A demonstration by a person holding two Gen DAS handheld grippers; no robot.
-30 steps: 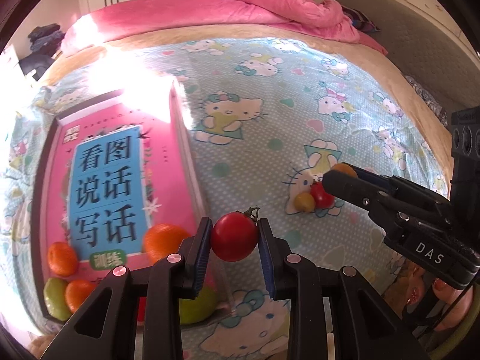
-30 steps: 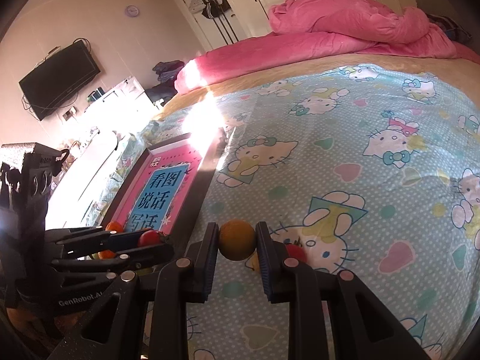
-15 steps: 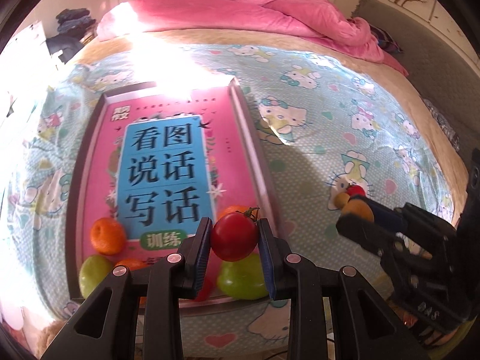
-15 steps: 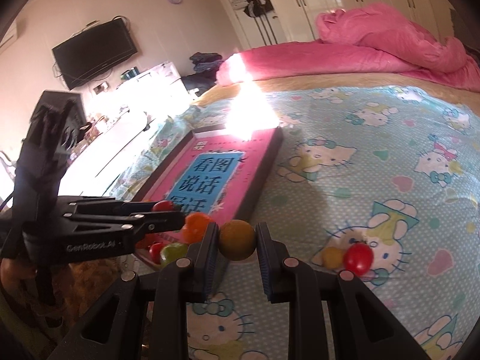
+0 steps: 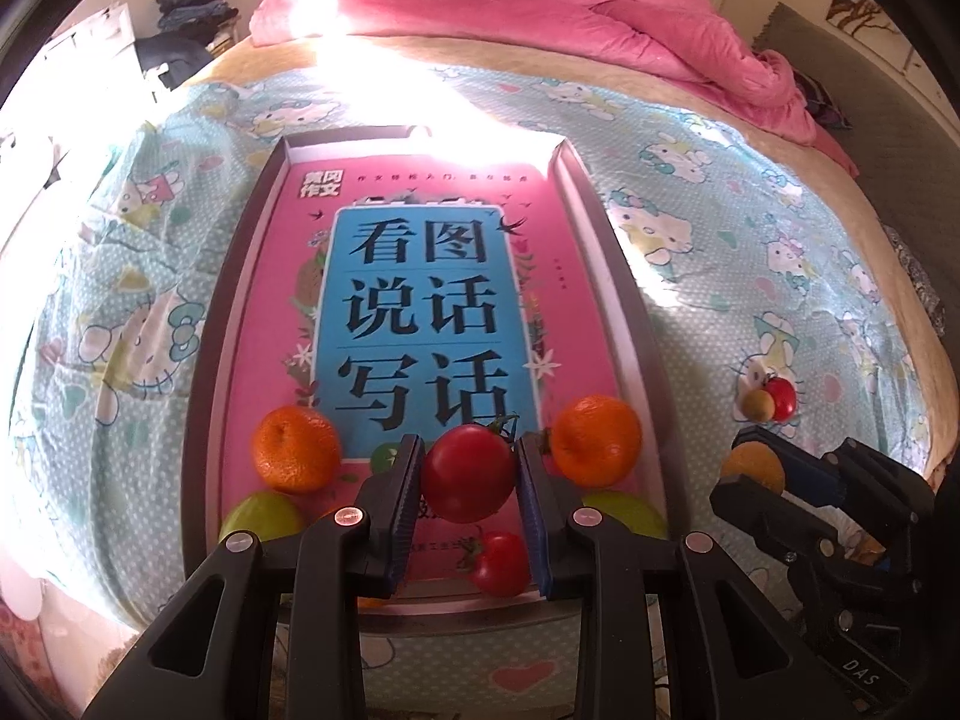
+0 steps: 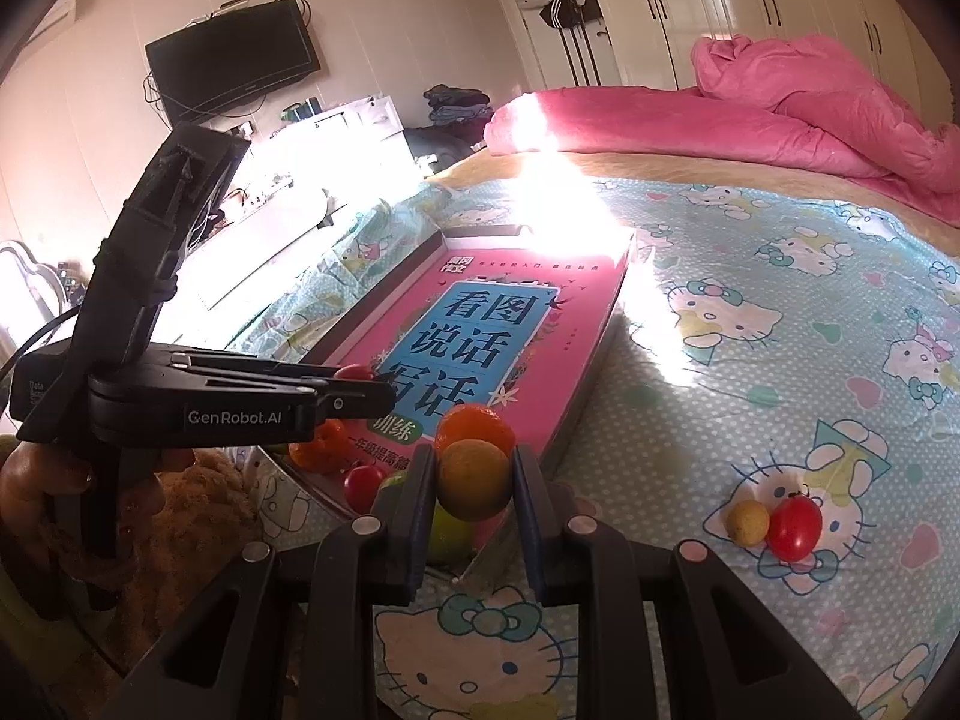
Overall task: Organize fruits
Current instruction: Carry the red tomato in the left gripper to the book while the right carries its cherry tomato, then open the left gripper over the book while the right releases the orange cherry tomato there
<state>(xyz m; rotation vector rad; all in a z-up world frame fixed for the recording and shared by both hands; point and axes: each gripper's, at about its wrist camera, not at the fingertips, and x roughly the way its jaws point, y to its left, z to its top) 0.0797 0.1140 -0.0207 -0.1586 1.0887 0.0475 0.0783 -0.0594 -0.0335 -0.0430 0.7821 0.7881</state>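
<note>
My left gripper (image 5: 468,474) is shut on a red tomato (image 5: 468,471) above the near end of a shallow box (image 5: 606,252) lined with a pink book cover. In the box lie two oranges (image 5: 295,449), green fruits (image 5: 261,515) and a small red tomato (image 5: 501,561). My right gripper (image 6: 474,483) is shut on a yellow-orange fruit (image 6: 474,480) at the box's near right corner (image 6: 564,420). It also shows in the left wrist view as the right gripper (image 5: 744,468). A small yellow fruit (image 6: 747,521) and a red tomato (image 6: 795,527) lie on the bedsheet to the right.
The box sits on a bed with a blue cartoon-cat sheet (image 6: 780,360). A pink duvet (image 5: 600,18) is heaped at the far end. A hand (image 6: 36,480) holds the left gripper's handle. A wall TV (image 6: 234,66) and white furniture stand at the left.
Both grippers have swung left with their fruits, from over the bare sheet to the box's near end. The two loose fruits on the sheet now lie off to the right.
</note>
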